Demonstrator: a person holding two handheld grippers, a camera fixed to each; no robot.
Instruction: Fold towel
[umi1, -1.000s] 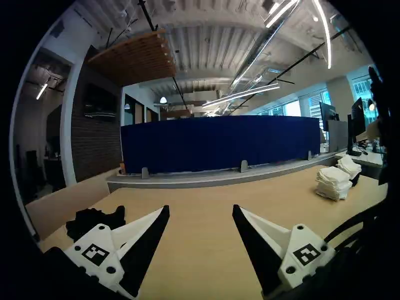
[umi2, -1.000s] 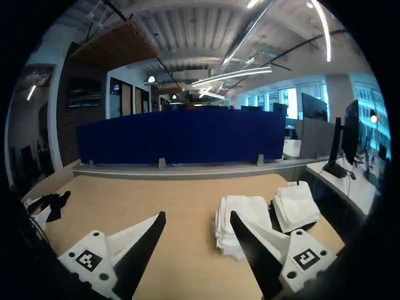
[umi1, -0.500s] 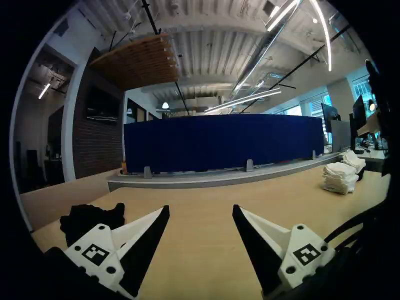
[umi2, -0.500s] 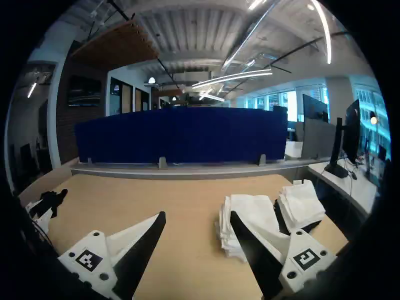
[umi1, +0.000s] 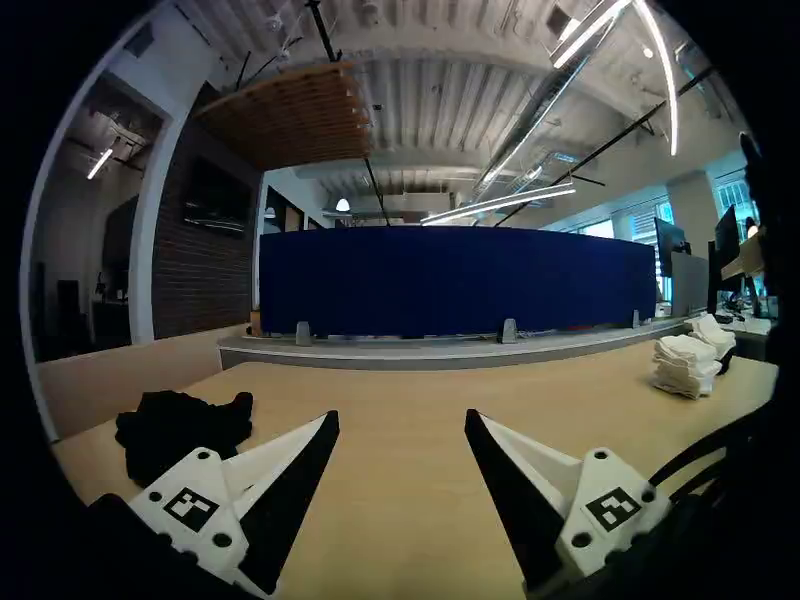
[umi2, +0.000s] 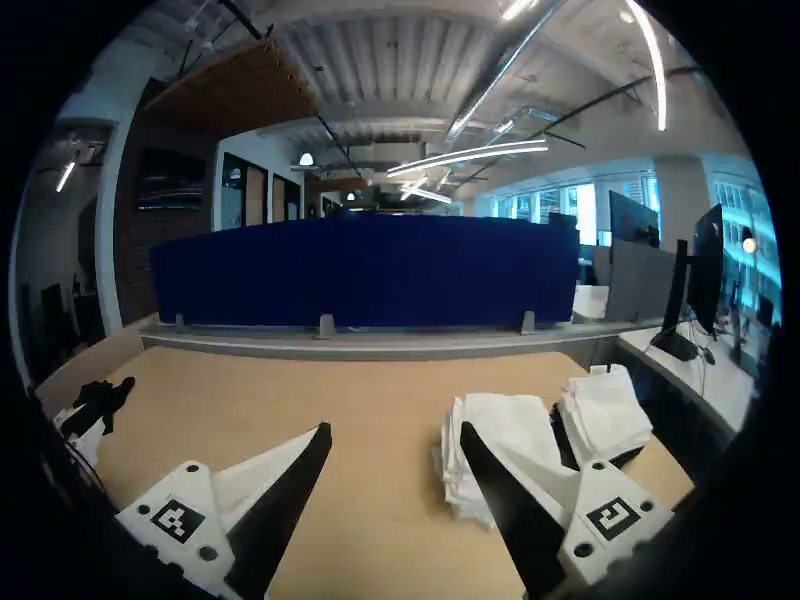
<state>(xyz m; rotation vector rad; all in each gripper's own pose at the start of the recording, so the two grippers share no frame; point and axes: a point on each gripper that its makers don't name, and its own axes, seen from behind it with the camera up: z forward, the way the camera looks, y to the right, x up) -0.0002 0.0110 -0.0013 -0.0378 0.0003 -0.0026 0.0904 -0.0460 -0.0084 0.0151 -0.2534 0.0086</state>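
Note:
Two stacks of folded white towels (umi2: 505, 440) rest on the wooden table (umi2: 370, 420) in the right gripper view, just behind my right gripper's right finger; the second stack (umi2: 605, 412) lies farther right. My right gripper (umi2: 395, 475) hovers open above the table with nothing between its fingers. In the left gripper view the same white towel stacks (umi1: 688, 363) sit far off at the table's right end. My left gripper (umi1: 400, 470) is open and holds nothing. A crumpled black cloth (umi1: 178, 428) lies just left of its left finger.
A blue partition (umi1: 450, 282) on a grey rail runs along the table's far edge. Monitors (umi2: 700, 275) stand on a desk to the right. The black cloth (umi2: 98, 400) lies near the other gripper's white finger (umi2: 82, 437) at the table's left edge.
The left gripper view has tilted and swung a little: the towel stacks slid toward its right edge and shrank, and the black cloth shows more fully. The right gripper barely moved.

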